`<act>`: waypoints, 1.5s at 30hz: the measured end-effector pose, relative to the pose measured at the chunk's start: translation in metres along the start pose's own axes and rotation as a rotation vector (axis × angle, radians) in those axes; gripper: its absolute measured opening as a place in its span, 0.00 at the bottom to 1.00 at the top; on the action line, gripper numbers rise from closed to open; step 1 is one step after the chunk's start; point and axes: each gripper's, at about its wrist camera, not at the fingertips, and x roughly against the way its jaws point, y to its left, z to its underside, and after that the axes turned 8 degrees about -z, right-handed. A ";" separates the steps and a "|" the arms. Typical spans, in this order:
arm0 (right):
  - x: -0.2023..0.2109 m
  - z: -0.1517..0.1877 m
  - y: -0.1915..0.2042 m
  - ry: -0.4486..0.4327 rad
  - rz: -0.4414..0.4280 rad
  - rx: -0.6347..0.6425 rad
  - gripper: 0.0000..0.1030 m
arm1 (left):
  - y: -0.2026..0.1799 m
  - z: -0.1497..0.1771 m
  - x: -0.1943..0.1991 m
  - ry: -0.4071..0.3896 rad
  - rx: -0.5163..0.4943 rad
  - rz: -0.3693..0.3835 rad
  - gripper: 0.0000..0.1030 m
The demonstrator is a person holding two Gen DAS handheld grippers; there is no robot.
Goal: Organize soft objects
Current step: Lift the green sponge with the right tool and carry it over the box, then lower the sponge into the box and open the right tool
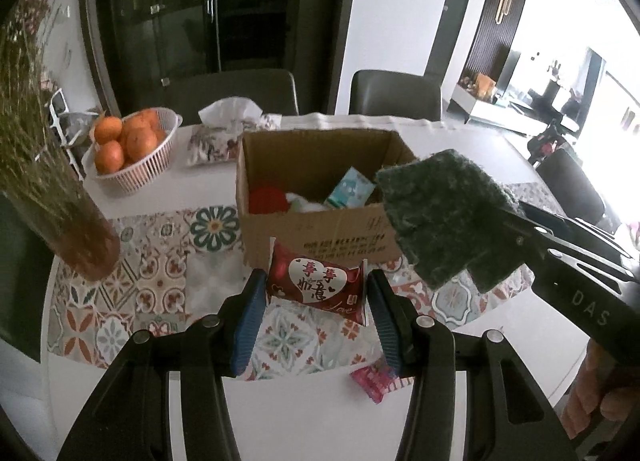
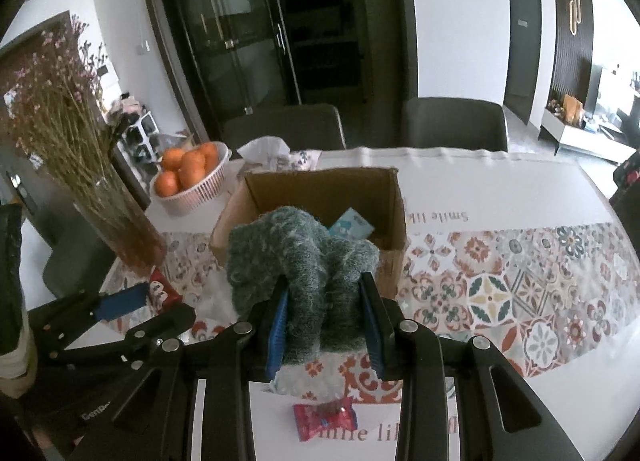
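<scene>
right hand-held gripper (image 2: 325, 325): you're pinching the green scouring pad (image 2: 298, 269)
box (image 2: 320, 197): directly ahead, toward tabletop's far edge
left hand-held gripper (image 1: 316, 313): clamps the red packet (image 1: 318, 287)

Open brown cardboard box (image 2: 320, 197) on patterned runner (image 2: 520, 281) mid-tabletop (image 2: 500, 189). In box: light blue packet (image 2: 351, 225) at right, red round item (image 1: 267, 200) at left. Left of box: white slatted basket of oranges (image 2: 192, 177), tissue pack (image 2: 276, 155) behind. Glass vase of dried flowers (image 2: 124, 229) at near left. Red heart-printed pouch (image 1: 318, 287) before box, between left tongs (image 1: 316, 317). Green scouring pad (image 2: 304, 281) in right tongs (image 2: 326, 321), over box's near wall. Small pink wrapped candy (image 2: 324, 419) nearest.
</scene>
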 end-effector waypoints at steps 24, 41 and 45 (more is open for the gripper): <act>-0.015 -0.053 -0.012 -0.054 -0.008 0.014 0.33 | 0.003 -0.055 -0.024 -0.042 -0.010 0.009 0.49; -0.082 -0.077 -0.030 0.018 -0.028 0.004 0.33 | 0.012 -0.084 -0.089 -0.028 -0.031 0.009 0.49; -0.101 -0.079 -0.034 0.045 -0.034 -0.001 0.33 | 0.013 -0.087 -0.107 -0.009 -0.040 0.012 0.49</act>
